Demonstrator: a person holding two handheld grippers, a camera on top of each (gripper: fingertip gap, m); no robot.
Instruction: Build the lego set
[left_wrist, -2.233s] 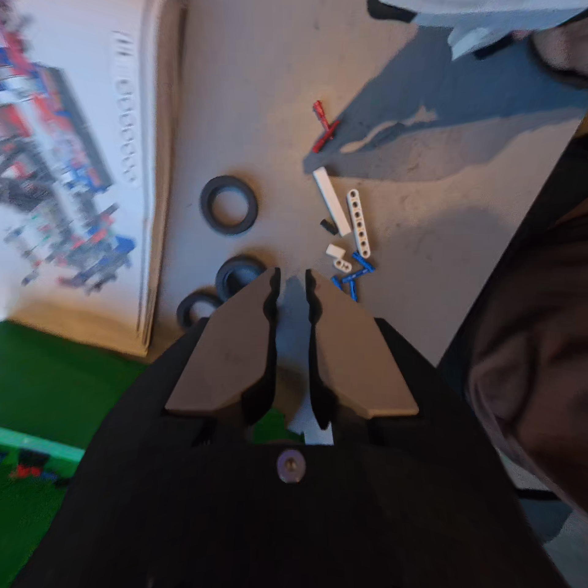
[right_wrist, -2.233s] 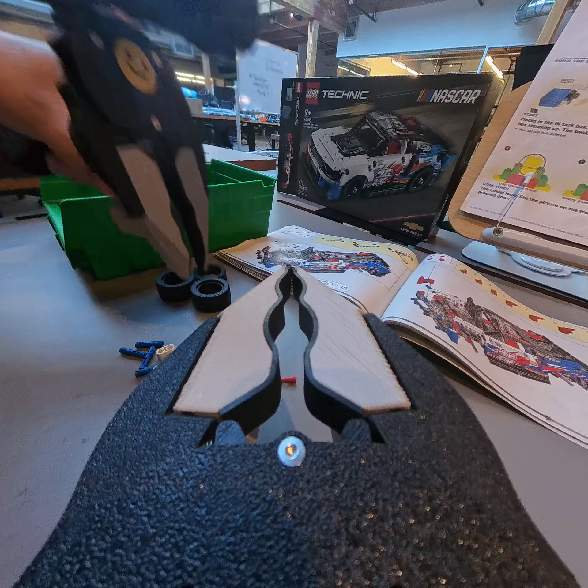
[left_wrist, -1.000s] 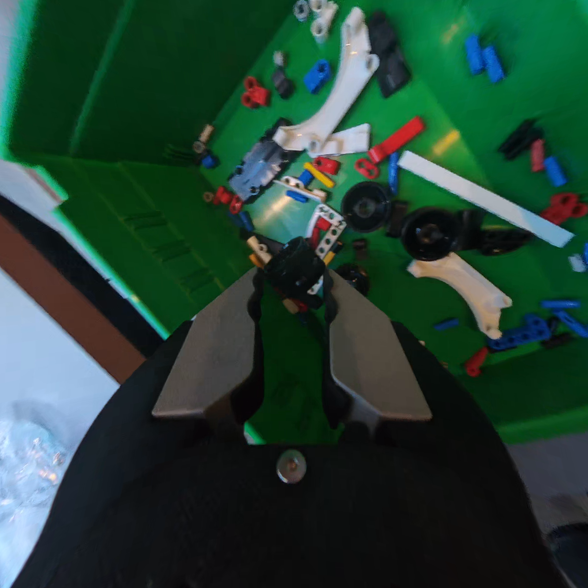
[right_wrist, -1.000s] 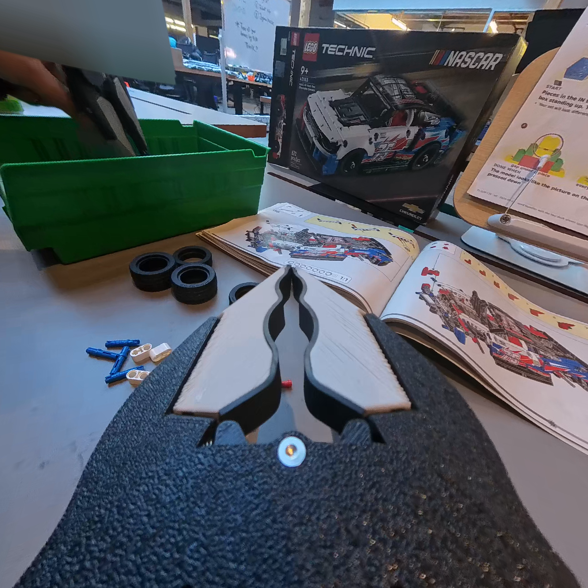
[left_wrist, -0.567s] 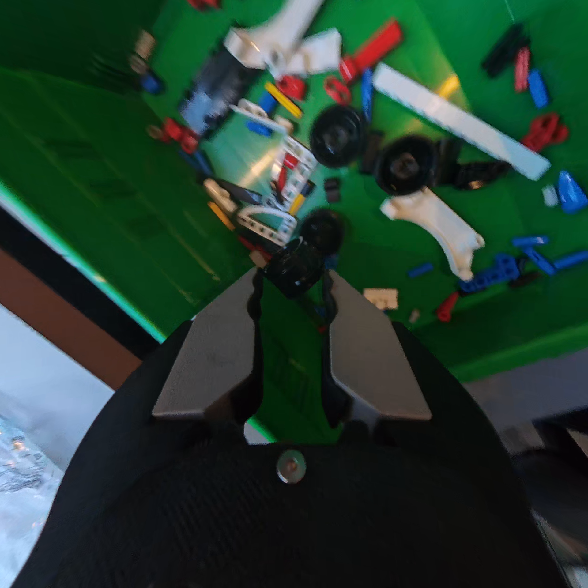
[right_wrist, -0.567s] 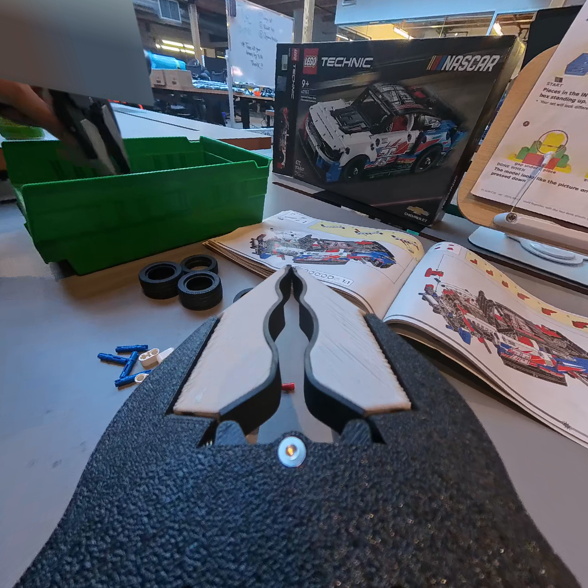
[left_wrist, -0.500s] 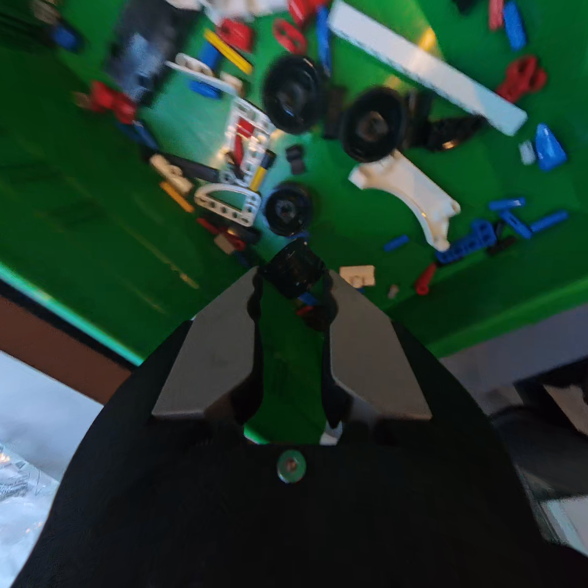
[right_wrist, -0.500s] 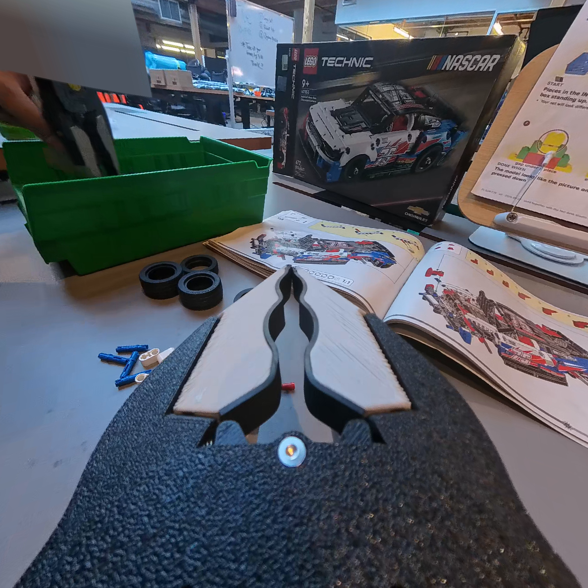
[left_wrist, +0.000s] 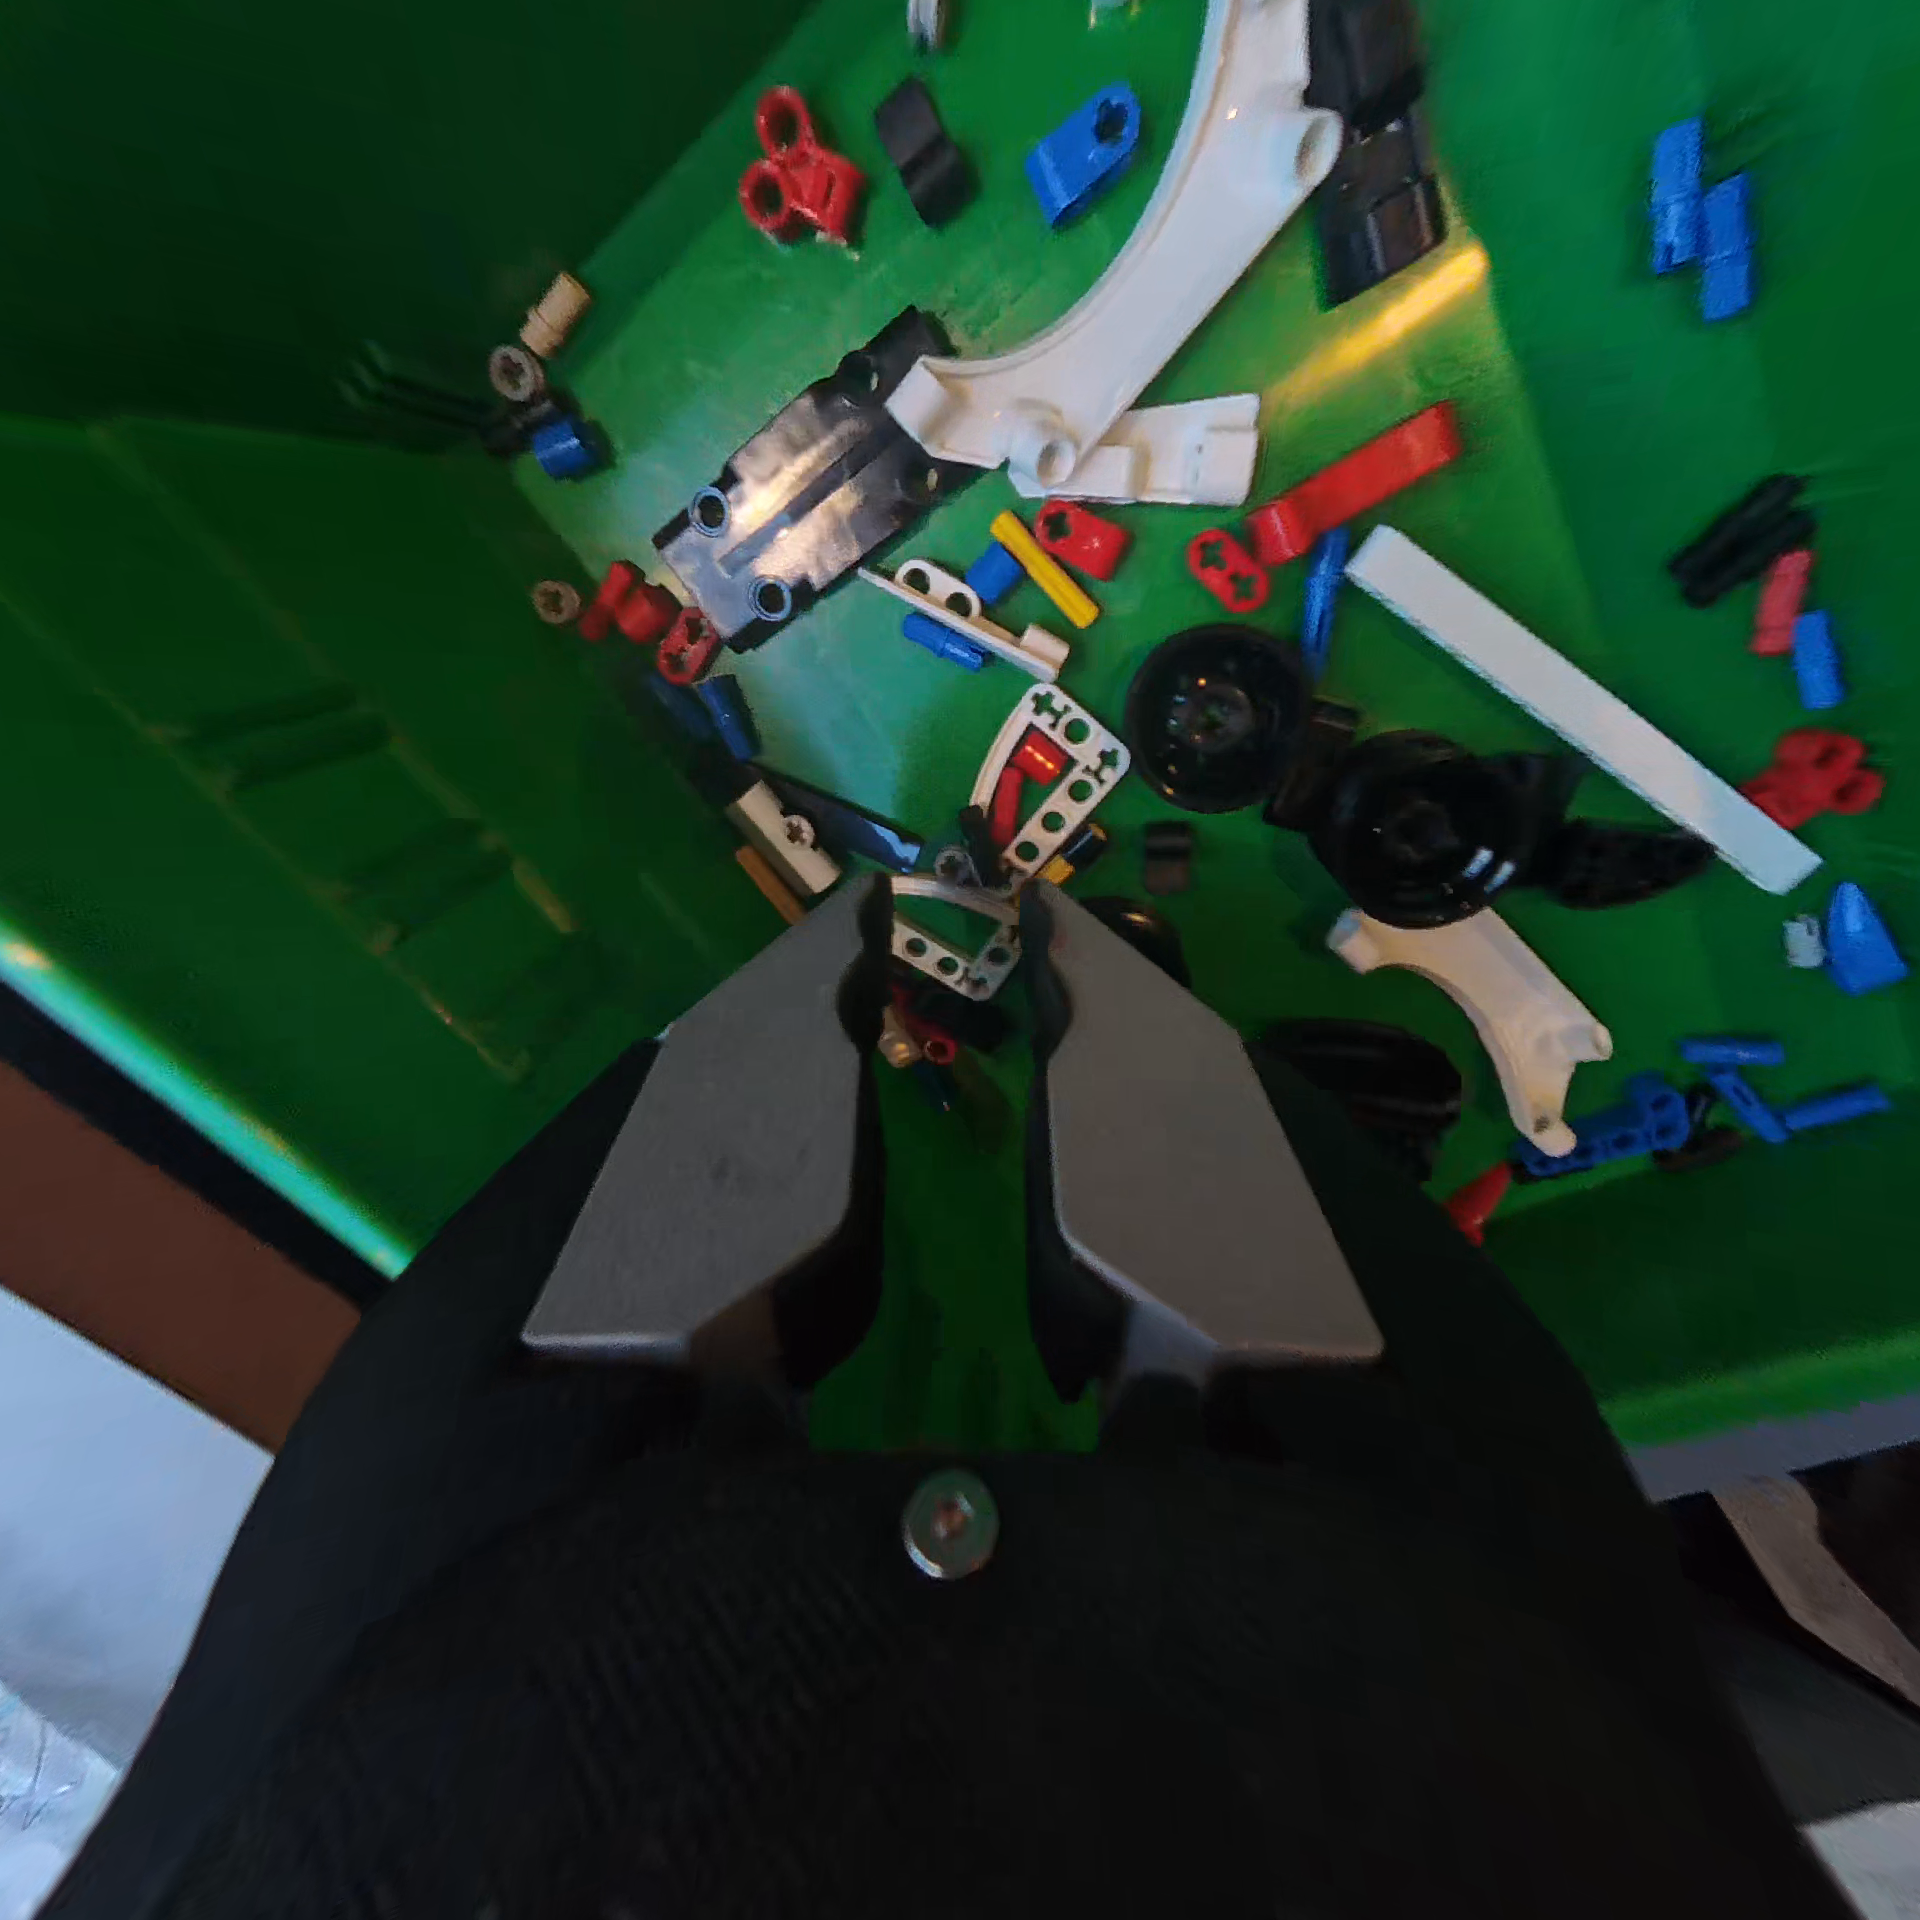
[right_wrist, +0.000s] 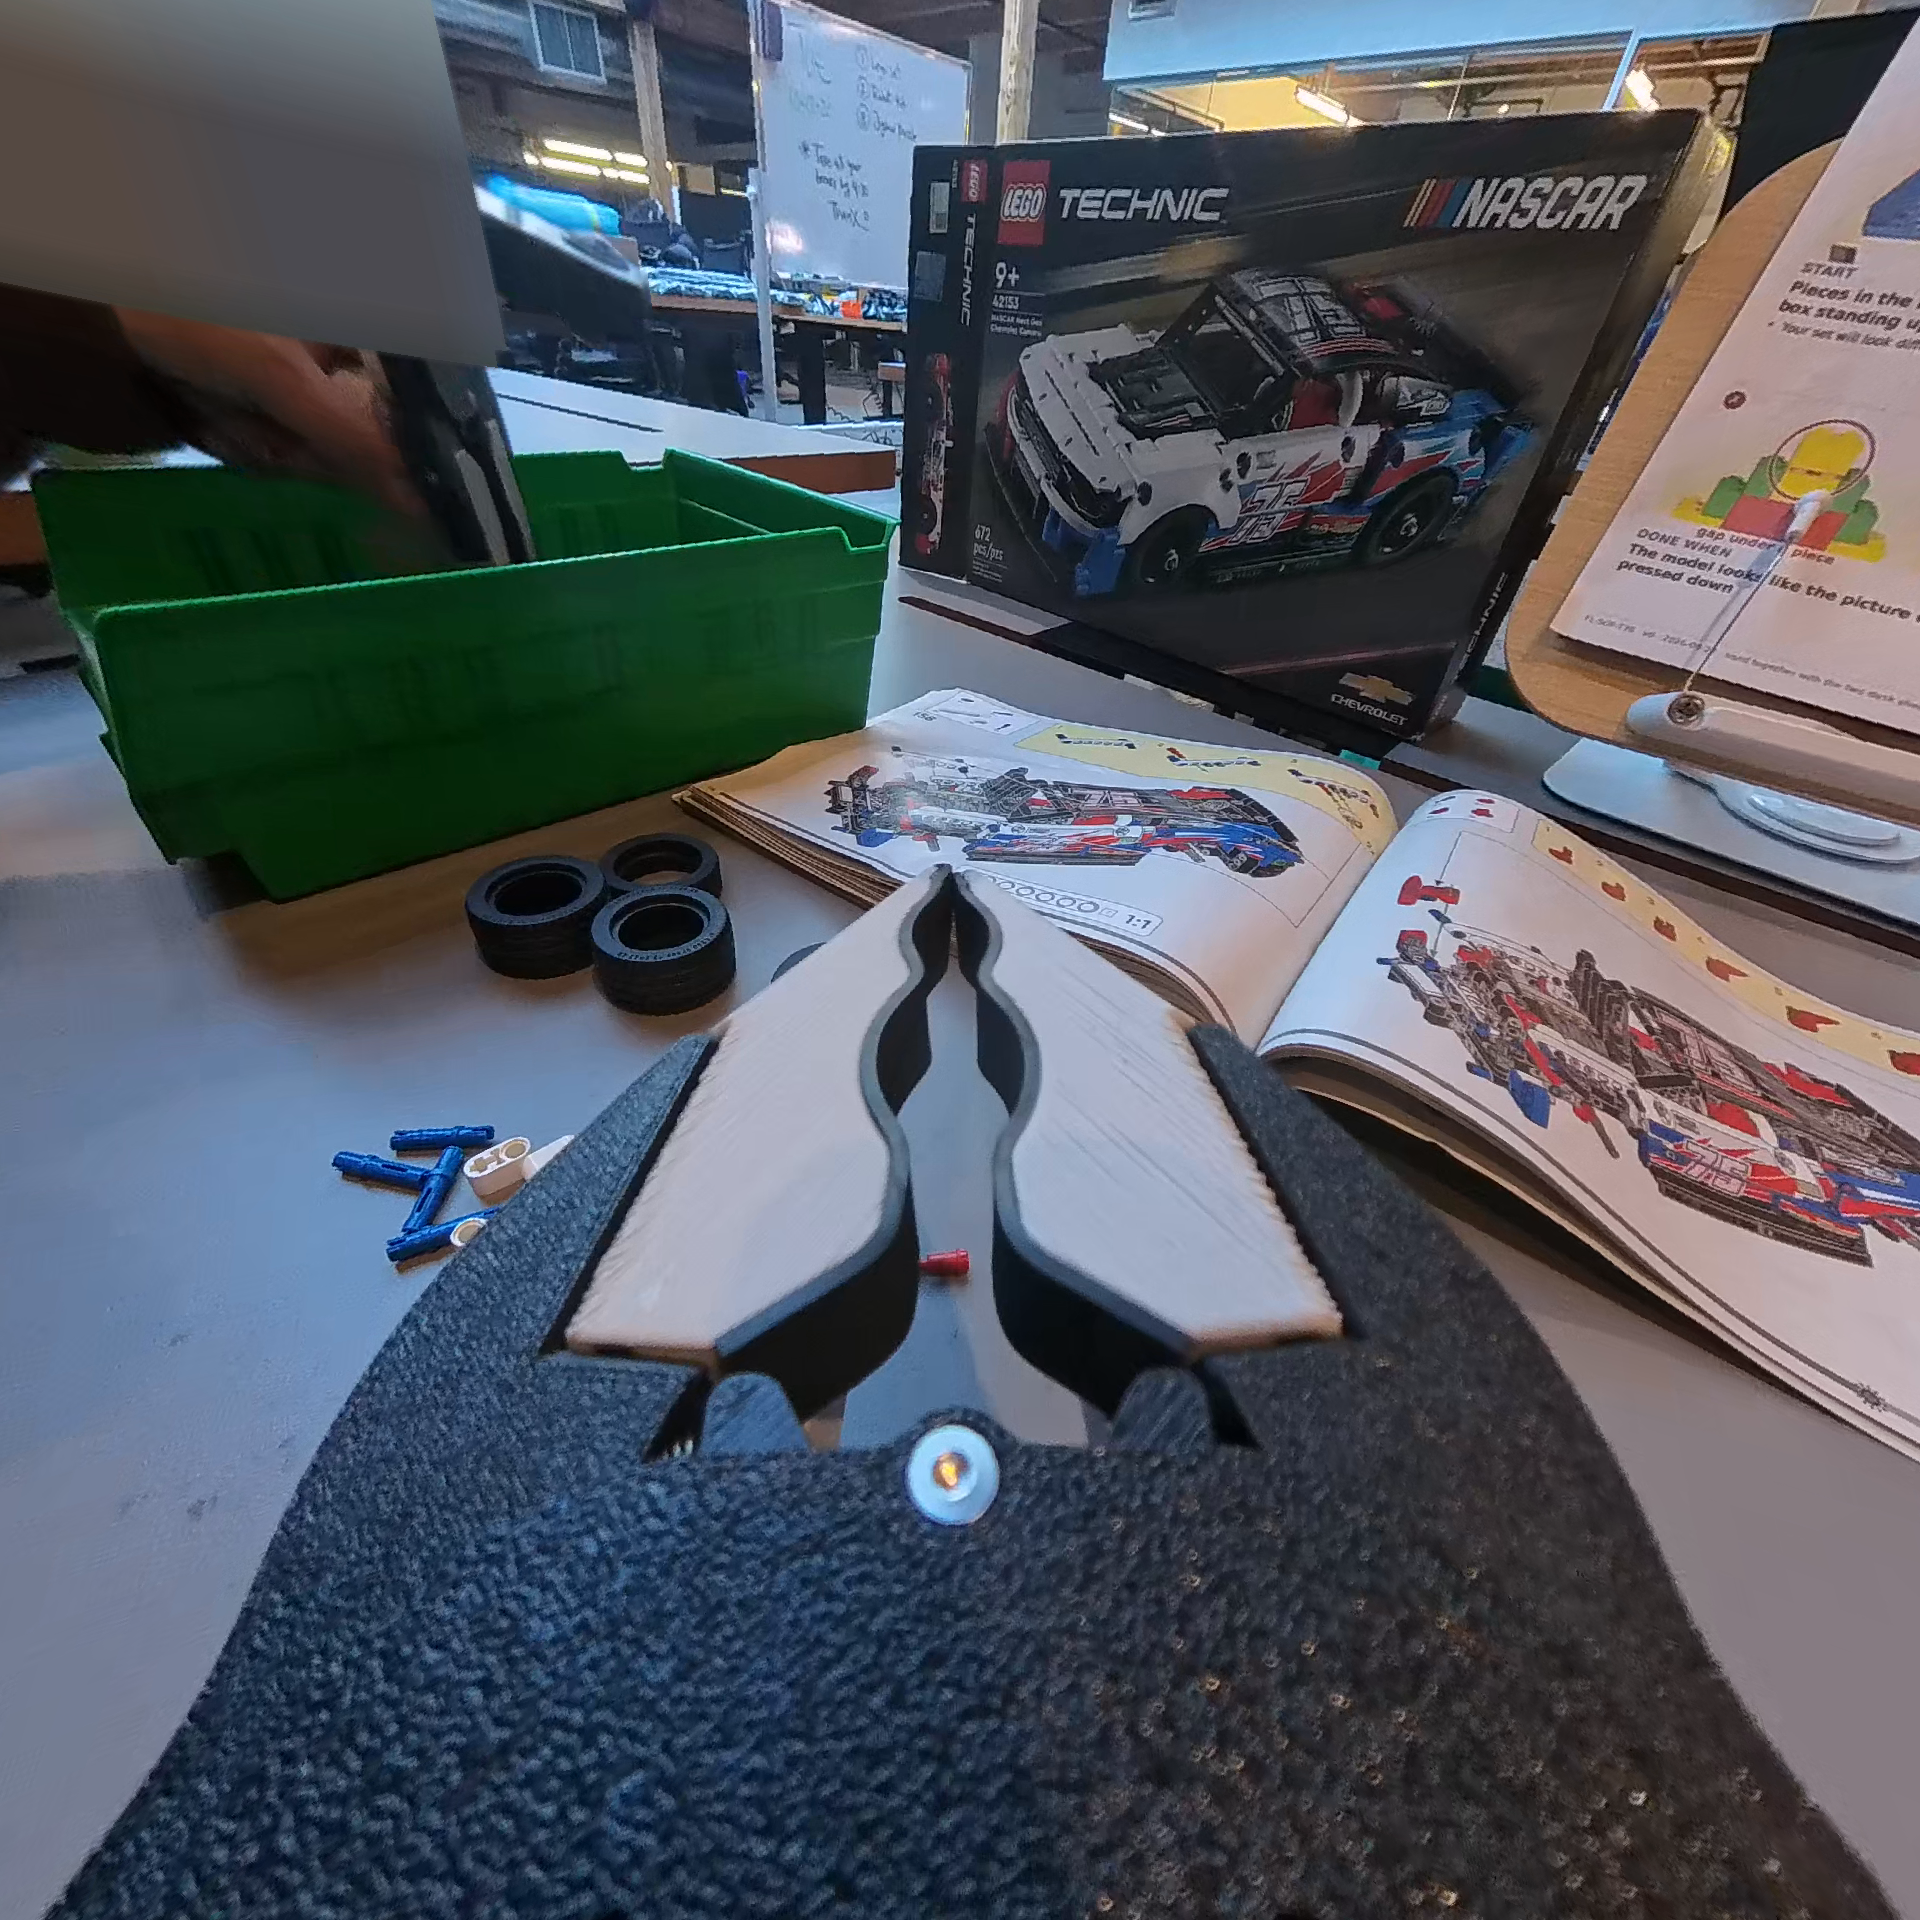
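Observation:
My left gripper (left_wrist: 951, 904) is open and empty, low inside the green bin (left_wrist: 312, 727) of loose Lego parts. Its tips stand over a small white frame piece (left_wrist: 951, 951), which they partly hide. A black ribbed piece (left_wrist: 1361, 1081) lies blurred just right of the fingers. Two black wheel hubs (left_wrist: 1216, 717) lie beyond, beside a second white frame (left_wrist: 1049, 779). My right gripper (right_wrist: 951, 878) is shut and empty, hovering over the grey table. The right wrist view shows the left gripper (right_wrist: 468, 488) dipping into the bin (right_wrist: 468, 707).
Three black tyres (right_wrist: 603, 920) stand in front of the bin. Blue pins and small white connectors (right_wrist: 436, 1174) lie at the left, and a red pin (right_wrist: 943, 1262) lies under my right gripper. An open manual (right_wrist: 1143, 821), the set box (right_wrist: 1247, 416) and a card stand (right_wrist: 1766, 520) are behind. The gap from one gripper's tips to the other's is roughly 40 cm.
The left gripper had lifted a black round piece from the bin. Now that piece is out of its jaws and the gripper is low in the bin again. The right gripper stayed shut.

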